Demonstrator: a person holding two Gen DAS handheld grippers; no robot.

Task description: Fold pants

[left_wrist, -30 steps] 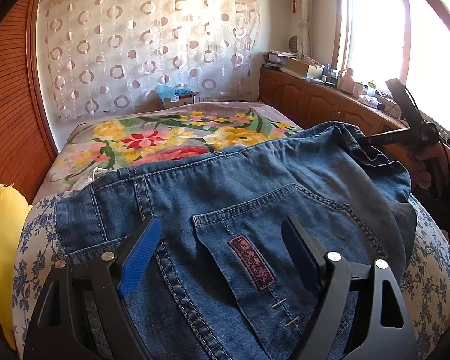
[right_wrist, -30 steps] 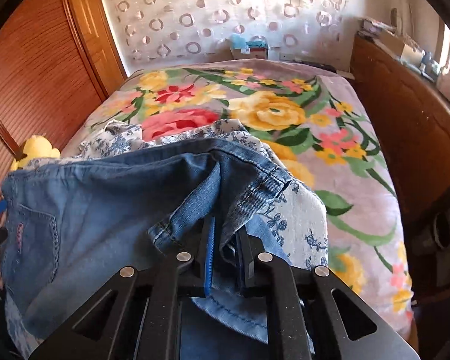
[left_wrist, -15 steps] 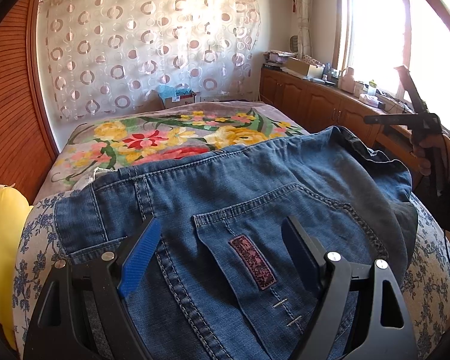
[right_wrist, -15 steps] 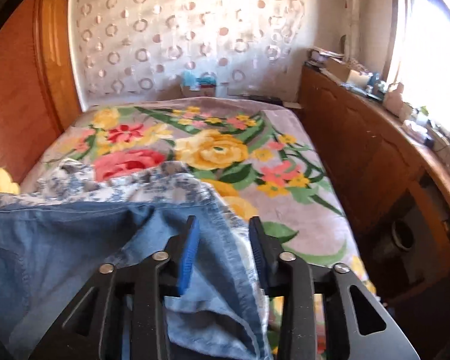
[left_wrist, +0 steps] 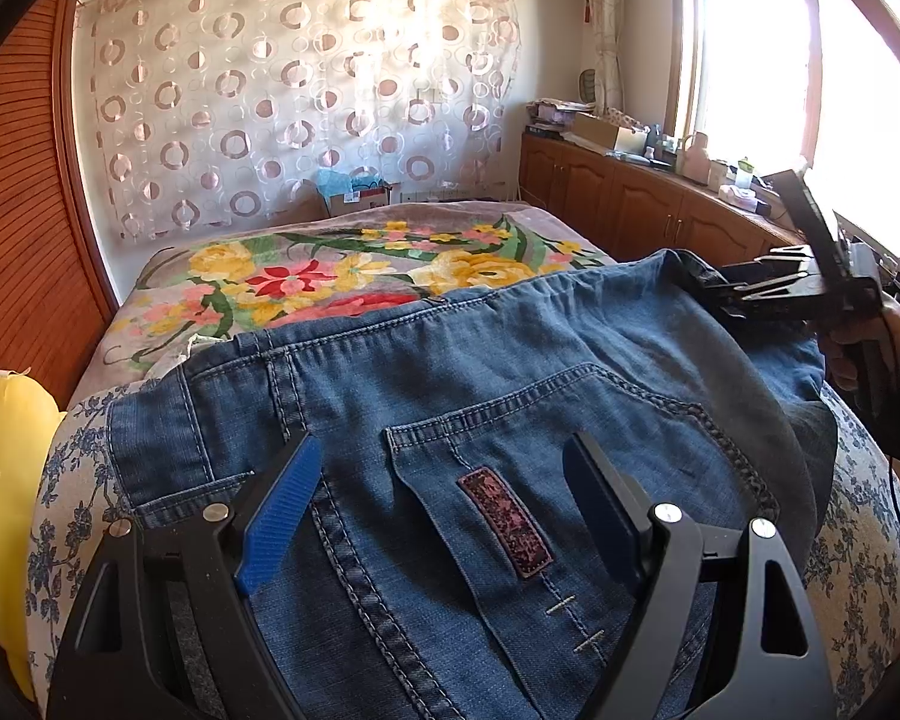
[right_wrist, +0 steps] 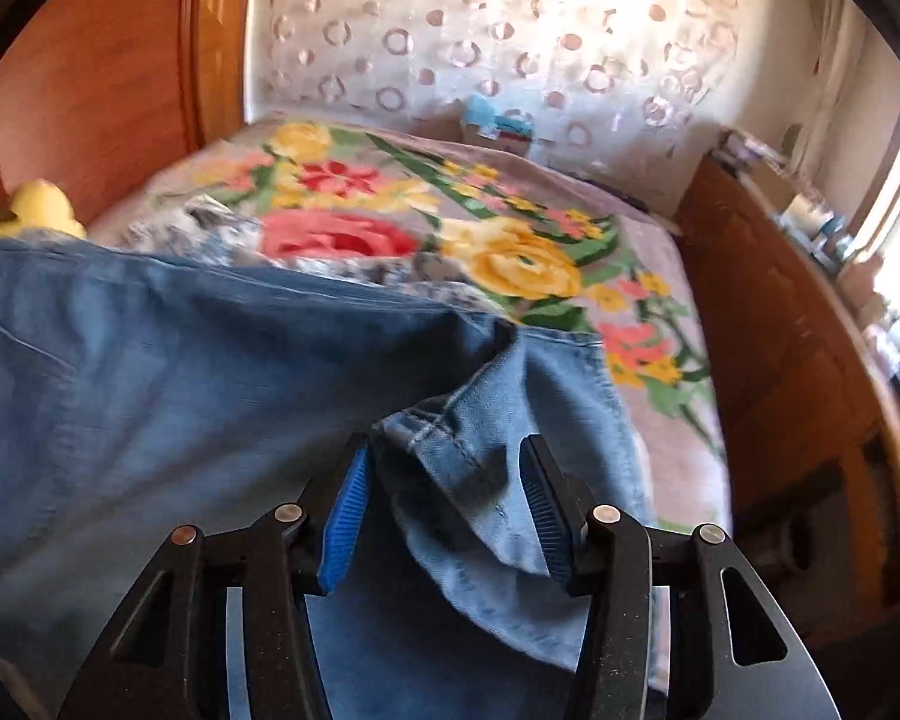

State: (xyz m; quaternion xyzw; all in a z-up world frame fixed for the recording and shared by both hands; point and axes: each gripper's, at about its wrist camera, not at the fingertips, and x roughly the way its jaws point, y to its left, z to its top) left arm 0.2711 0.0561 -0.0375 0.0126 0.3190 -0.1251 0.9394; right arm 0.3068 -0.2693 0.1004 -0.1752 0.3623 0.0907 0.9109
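Note:
Blue jeans (left_wrist: 510,360) lie spread over a blue-flowered quilt on the bed, back pocket and a dark red patch (left_wrist: 504,519) facing up. My left gripper (left_wrist: 444,441) hovers open just over that pocket, its blue pads (left_wrist: 279,510) wide apart and gripping nothing. At the jeans' right edge a hand holds my right gripper (left_wrist: 750,294). In the right wrist view the right gripper (right_wrist: 445,444) has its jaws opening. A loose fold of denim hem (right_wrist: 450,468) lies between the pads, which do not press on it. The rest of the jeans (right_wrist: 180,360) stretches off to the left.
A floral bedspread (left_wrist: 330,276) covers the bed beyond the jeans. A yellow plush toy (left_wrist: 6,420) sits at the left edge by the wooden wall panel (left_wrist: 24,210). Wooden cabinets (left_wrist: 630,204) with clutter run along the right under the window. A cardboard box (left_wrist: 354,198) stands behind the bed.
The right gripper, shut on the denim edge a second ago, has opened and let it drop, lifting then coming back down. The left gripper has not moved.

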